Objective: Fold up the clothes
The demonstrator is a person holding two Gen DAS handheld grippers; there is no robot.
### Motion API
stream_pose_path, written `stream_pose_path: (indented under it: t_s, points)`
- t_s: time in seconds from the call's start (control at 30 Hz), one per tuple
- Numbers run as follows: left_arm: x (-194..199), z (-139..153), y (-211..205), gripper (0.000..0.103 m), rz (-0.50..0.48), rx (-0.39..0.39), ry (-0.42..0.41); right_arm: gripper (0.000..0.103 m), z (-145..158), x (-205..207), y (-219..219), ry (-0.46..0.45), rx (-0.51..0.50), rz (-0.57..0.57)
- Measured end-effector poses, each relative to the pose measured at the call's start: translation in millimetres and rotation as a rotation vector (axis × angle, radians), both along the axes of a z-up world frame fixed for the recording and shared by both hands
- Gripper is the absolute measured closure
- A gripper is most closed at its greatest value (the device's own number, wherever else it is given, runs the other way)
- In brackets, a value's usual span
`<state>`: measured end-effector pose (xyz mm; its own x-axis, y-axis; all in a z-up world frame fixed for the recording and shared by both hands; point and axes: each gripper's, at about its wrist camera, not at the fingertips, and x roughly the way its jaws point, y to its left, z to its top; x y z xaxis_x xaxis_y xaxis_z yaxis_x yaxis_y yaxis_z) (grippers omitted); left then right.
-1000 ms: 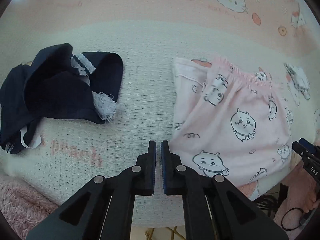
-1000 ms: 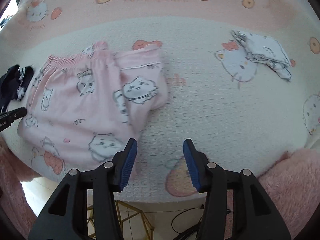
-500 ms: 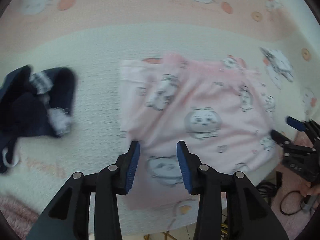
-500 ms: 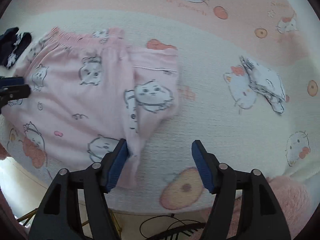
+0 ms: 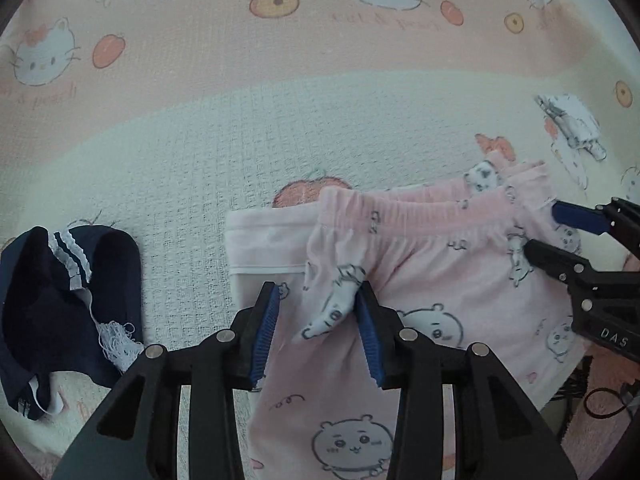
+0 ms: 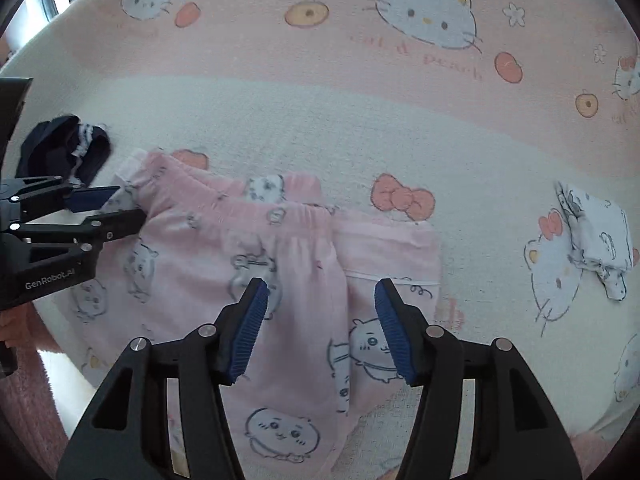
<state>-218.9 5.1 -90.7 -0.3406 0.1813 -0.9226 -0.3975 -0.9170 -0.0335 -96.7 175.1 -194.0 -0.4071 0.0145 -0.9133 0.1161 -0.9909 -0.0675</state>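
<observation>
the pink pajama pants (image 5: 440,280) lie half folded on the kitty blanket (image 5: 280,120), between the dark blue clothes (image 5: 60,300) and the folded white cloth (image 6: 600,240). the left gripper (image 5: 316,328) has just opened wider and the right gripper (image 6: 320,328) has just closed a little; both are open above the pants, pinching nothing. best to grab the pants by the edges, both at once.

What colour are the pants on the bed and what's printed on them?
The pants are pale pink with white cartoon animal faces, clearest in the right wrist view.

A cartoon-cat printed blanket (image 5: 280,128) spreads beyond the jaws in both views. Black cable (image 5: 600,400) loops on pink fluffy rug (image 5: 608,376), right of the jaws.
</observation>
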Motion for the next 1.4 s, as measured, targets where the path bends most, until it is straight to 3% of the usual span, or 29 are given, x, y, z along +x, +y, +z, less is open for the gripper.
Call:
stream_pose_path:
  t_s: [0.07,0.13,0.27,0.4,0.5,0.57,0.63,0.7,0.77,0.9,0.93,0.97,1.03,1.07,1.13,1.2,1.3,1.4]
  points:
    - [-8.1,2.3,-18.3,0.06,0.063,0.076,-0.028,0.046,-7.9,-1.0,15.6,-0.021,0.02,-0.052]
    - [-11.4,9.0,-31.0,0.052,0.1,0.119,-0.029,0.038,-4.1,0.1,38.4,-0.033,-0.038,-0.111]
    - [0.5,35.1,-29.1,0.049,0.091,0.179,0.074,0.038,14.9,4.0,52.3,0.009,-0.133,-0.154]
    - [7.9,31.5,-15.2,0.049,0.066,0.114,0.135,0.038,11.1,1.5,35.0,0.023,-0.115,-0.12]
    - [1.9,2.4,-22.6,0.049,0.115,-0.004,0.081,0.038,0.9,-3.5,17.2,0.002,-0.105,-0.066]
    - [-2.4,-2.3,-47.0,0.047,0.181,0.082,0.016,0.038,-5.6,-8.2,15.9,-0.002,-0.062,-0.064]
    - [-3.9,8.6,-59.8,0.047,0.233,0.188,0.0,0.038,-2.6,-10.2,26.3,-0.009,-0.112,-0.111]
    - [3.9,27.4,-61.8,0.047,0.227,0.231,0.048,0.038,9.1,-5.5,31.1,0.017,-0.155,-0.135]
    - [13.8,42.2,-61.0,0.047,0.199,0.238,0.09,0.038,18.4,3.3,24.2,0.042,-0.137,-0.121]
    - [32.6,36.4,-50.0,0.047,0.124,0.258,0.01,0.038,4.5,20.1,-4.9,-0.043,-0.098,-0.065]
    - [35.7,29.5,-43.9,0.047,0.105,0.227,-0.004,0.038,-1.5,22.4,-11.1,-0.063,-0.075,-0.053]
    - [38.4,23.3,-40.3,0.047,0.099,0.148,0.001,0.038,-6.4,23.1,-17.4,-0.077,-0.041,-0.036]
    - [48.2,12.1,-45.0,0.047,0.131,-0.085,0.051,0.038,-9.4,23.6,-24.4,-0.078,0.016,0.004]
    - [45.9,6.5,-49.1,0.043,0.163,-0.156,0.064,0.038,-9.0,23.5,-23.9,-0.074,0.035,0.026]
    - [39.9,9.5,-66.7,0.041,0.226,-0.069,0.027,0.038,-8.8,23.9,-13.0,-0.079,0.052,0.019]
    - [39.9,22.1,-76.2,0.041,0.258,-0.007,0.037,0.037,-4.1,25.6,6.3,-0.089,-0.005,-0.051]
    - [54.7,38.4,-60.9,0.041,0.165,0.049,0.099,0.038,12.5,34.0,13.0,-0.037,-0.062,-0.111]
    - [74.0,32.8,-23.4,0.041,0.026,0.119,0.063,0.038,18.4,43.2,-14.8,-0.007,-0.097,-0.048]
